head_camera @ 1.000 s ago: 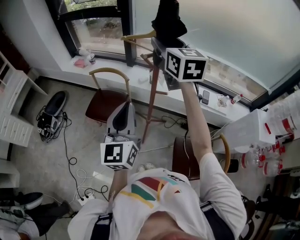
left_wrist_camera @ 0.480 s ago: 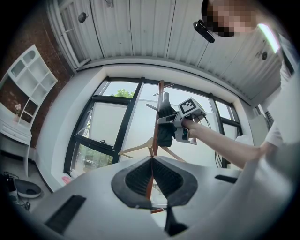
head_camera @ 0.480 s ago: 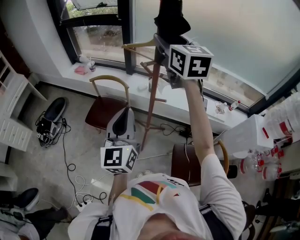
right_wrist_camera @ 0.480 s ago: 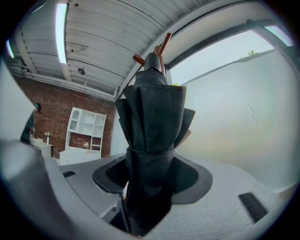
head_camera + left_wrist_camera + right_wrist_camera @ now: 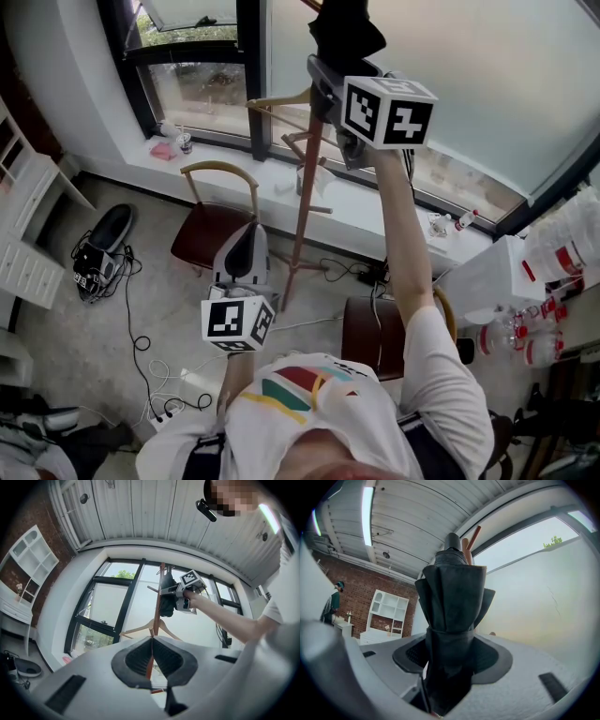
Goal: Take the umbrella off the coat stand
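Observation:
A folded black umbrella [image 5: 345, 33] stands upright at the top of the wooden coat stand [image 5: 305, 187], beside the pole's tip [image 5: 474, 537]. My right gripper [image 5: 323, 80] is raised at arm's length and shut on the umbrella's strapped middle [image 5: 452, 616], with both pads pressing the fabric. In the left gripper view the umbrella [image 5: 166, 604] and that raised gripper show high against the window. My left gripper [image 5: 246, 246] hangs low in front of the person's chest, its pads [image 5: 136, 658] together and nothing between them.
A wooden hanger [image 5: 279, 97] hangs on the stand. A red-seated chair [image 5: 214, 202] stands left of the stand's base, and another chair [image 5: 375, 328] is near the person. Cables [image 5: 150, 347] lie on the floor. White shelves [image 5: 23, 216] are at left, bottles [image 5: 525, 328] at right.
My right gripper has risen with the umbrella in it, higher along the stand's top. The left gripper has kept its place.

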Motion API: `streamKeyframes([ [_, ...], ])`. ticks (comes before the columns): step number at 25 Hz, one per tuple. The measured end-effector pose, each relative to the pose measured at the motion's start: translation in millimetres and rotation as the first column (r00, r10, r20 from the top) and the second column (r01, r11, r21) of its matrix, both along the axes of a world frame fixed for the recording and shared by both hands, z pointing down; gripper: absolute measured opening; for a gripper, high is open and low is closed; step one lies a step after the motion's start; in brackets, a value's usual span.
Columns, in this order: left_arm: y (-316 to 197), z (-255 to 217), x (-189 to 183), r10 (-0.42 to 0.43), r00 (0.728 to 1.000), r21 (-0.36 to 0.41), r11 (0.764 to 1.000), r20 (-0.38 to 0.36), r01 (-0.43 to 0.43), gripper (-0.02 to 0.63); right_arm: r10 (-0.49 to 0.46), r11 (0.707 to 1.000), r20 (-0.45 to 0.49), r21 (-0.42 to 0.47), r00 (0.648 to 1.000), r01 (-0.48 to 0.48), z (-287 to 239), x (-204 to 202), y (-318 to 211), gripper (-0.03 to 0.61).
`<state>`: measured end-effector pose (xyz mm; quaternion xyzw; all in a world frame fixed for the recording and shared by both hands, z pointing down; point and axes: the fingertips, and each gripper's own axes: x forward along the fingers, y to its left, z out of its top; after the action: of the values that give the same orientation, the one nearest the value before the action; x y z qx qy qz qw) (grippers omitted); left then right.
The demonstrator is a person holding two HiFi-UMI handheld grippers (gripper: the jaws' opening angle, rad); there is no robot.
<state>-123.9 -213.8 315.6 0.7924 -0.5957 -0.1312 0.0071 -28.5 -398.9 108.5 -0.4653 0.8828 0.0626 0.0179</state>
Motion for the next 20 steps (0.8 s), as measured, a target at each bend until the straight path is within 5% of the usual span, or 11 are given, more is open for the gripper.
streamKeyframes([
  [20,9,-7,-13,-0.029,0.999,0.02,0.999,-0.013,0.03,0.008,-0.023,0.998,0.013,0.059,1.0,0.022,-42,-7,41,0.241],
])
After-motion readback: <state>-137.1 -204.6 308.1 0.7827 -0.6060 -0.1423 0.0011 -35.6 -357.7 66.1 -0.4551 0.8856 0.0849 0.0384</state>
